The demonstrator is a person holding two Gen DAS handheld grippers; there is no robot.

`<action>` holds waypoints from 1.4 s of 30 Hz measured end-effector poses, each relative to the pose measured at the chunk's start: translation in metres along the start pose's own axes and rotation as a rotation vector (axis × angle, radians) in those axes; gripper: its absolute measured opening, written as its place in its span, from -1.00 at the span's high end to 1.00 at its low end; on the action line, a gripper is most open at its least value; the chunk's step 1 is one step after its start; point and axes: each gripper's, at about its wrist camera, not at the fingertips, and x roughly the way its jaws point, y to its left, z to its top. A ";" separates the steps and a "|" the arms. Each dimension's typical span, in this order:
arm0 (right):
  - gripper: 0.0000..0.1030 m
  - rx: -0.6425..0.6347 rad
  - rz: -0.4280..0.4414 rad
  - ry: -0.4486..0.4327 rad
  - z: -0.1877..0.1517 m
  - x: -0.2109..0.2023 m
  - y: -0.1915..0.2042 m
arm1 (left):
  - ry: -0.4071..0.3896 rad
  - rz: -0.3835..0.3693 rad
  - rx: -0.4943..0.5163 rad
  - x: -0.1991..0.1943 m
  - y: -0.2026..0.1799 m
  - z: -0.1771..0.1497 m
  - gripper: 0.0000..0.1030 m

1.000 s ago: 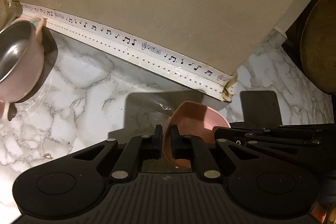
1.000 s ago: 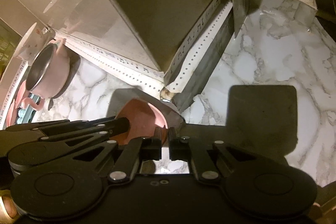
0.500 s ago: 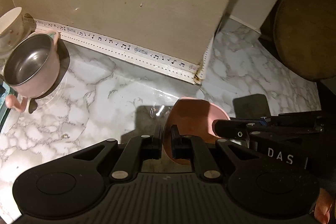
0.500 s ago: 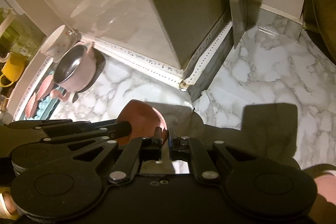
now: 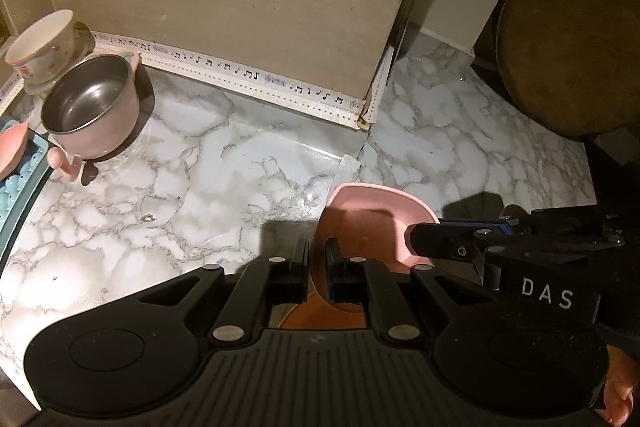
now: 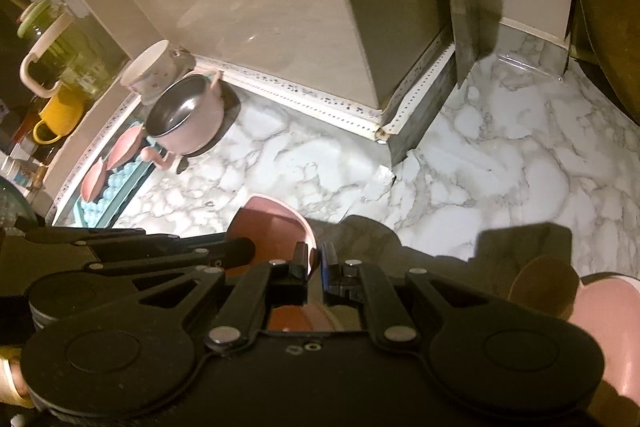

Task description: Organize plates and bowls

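Observation:
A pink bowl (image 5: 372, 219) hangs above the marble counter (image 5: 200, 187), held by its rim from both sides. My left gripper (image 5: 317, 259) is shut on the bowl's left rim, which passes between its pads. In the left wrist view the right gripper (image 5: 414, 239) comes in from the right and clamps the opposite rim. The right wrist view shows my right gripper (image 6: 319, 261) shut on the edge of the pink bowl (image 6: 272, 227), with the left gripper (image 6: 244, 249) reaching in from the left.
A pink pot with a steel inside (image 5: 90, 107) and a white flowered cup (image 5: 42, 47) stand at the back left. Beside them is a blue drying tray (image 6: 108, 187) with pink plates. A round wooden board (image 5: 568, 39) leans at the right. Another pink bowl (image 6: 600, 311) sits near right.
Both grippers have risen and drawn back from the wall corner with the pink bowl between them. The pot, cup and drying tray have come further into view.

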 end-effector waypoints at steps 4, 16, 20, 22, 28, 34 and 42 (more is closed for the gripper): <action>0.90 -0.005 0.010 -0.008 -0.006 -0.011 0.005 | 0.010 -0.028 -0.004 -0.010 0.003 -0.012 0.85; 0.88 -0.021 0.017 0.068 -0.042 -0.005 0.016 | 0.097 -0.034 -0.007 -0.001 0.010 -0.056 0.85; 0.87 -0.027 0.010 0.094 -0.051 0.002 0.017 | 0.112 -0.034 -0.003 0.003 0.010 -0.061 0.85; 0.85 -0.027 0.004 0.105 -0.055 0.005 0.017 | 0.118 -0.036 0.002 0.005 0.009 -0.063 0.85; 0.77 -0.023 0.001 0.111 -0.057 0.008 0.017 | 0.140 -0.029 0.005 0.015 0.010 -0.066 0.85; 0.66 -0.039 -0.007 0.113 -0.055 0.011 0.021 | 0.138 -0.027 0.008 0.018 0.010 -0.067 0.85; 0.59 -0.038 -0.003 0.112 -0.052 0.007 0.020 | 0.151 -0.026 0.010 0.021 0.009 -0.068 0.85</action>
